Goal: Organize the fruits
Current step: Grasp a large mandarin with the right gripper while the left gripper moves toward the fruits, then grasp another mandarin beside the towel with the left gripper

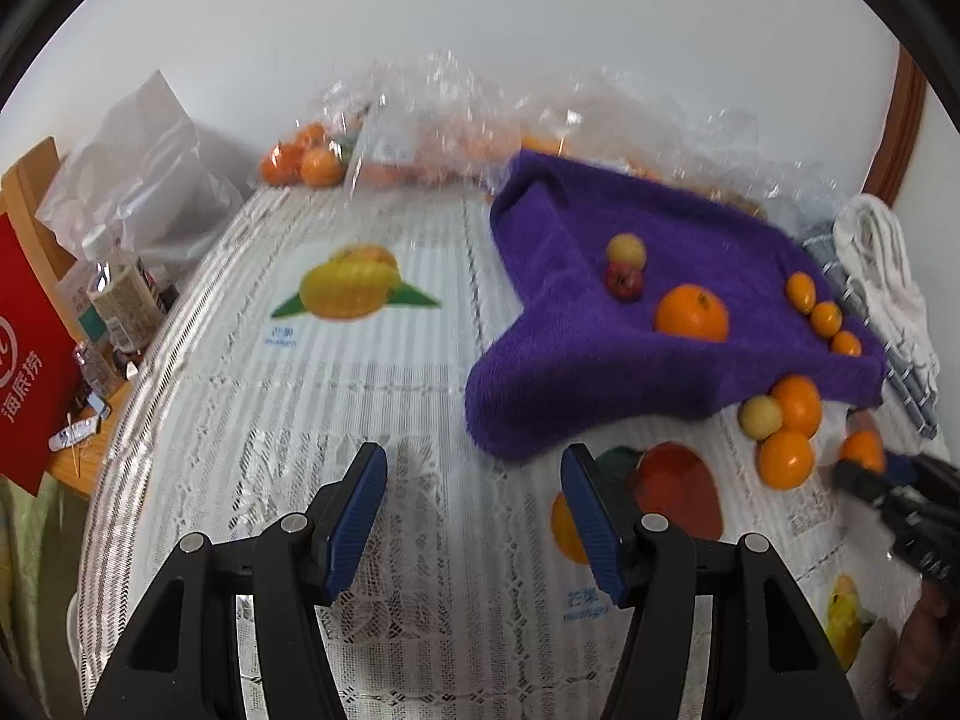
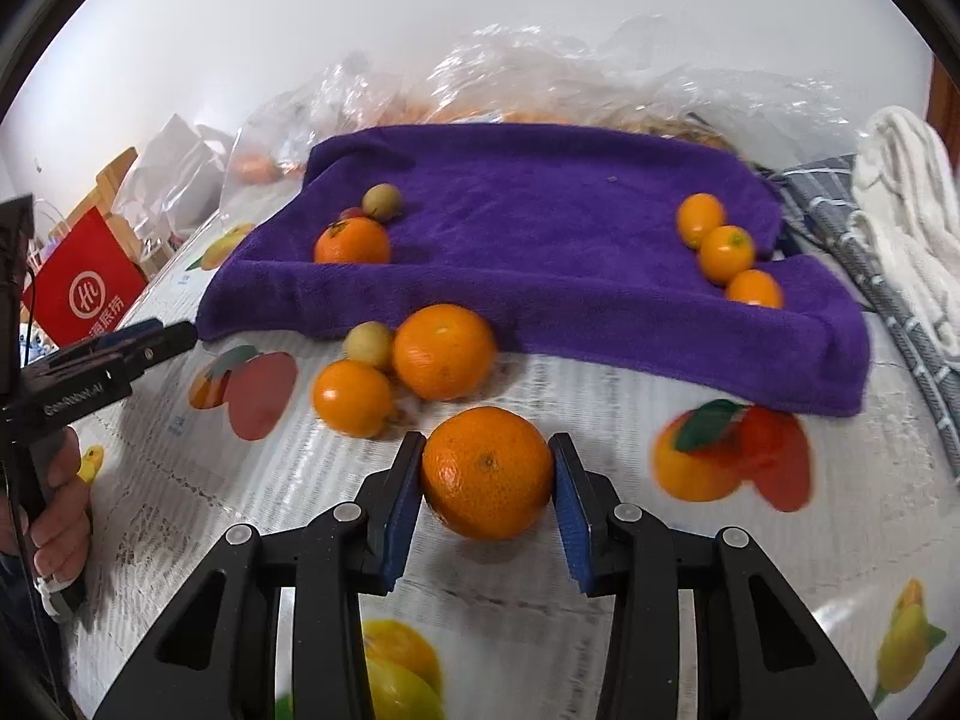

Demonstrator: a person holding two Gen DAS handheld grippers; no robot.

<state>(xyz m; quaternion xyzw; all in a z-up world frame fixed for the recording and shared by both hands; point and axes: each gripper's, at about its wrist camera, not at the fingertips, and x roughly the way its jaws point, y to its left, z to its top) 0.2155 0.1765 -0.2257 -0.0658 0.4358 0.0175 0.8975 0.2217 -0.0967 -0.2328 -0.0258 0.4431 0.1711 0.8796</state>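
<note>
A purple towel [image 2: 540, 228] [image 1: 576, 360] lies on the table. On it sit an orange [image 2: 352, 240], a small yellow fruit [image 2: 382, 201], a small red fruit [image 1: 624, 281] and three kumquats [image 2: 725, 252]. In front of the towel lie two oranges [image 2: 444, 351] [image 2: 353, 397] and a small yellow fruit [image 2: 369, 345]. My right gripper [image 2: 486, 474] is shut on an orange [image 2: 487, 473] just above the tablecloth. My left gripper [image 1: 474, 480] is open and empty over the tablecloth, left of the towel.
Clear plastic bags [image 2: 540, 78] with more fruit lie behind the towel. A grey checked cloth [image 2: 840, 222] and a white cloth [image 2: 900, 192] lie at the right. A red bag [image 1: 30, 348] and bottles [image 1: 120, 294] stand at the left edge.
</note>
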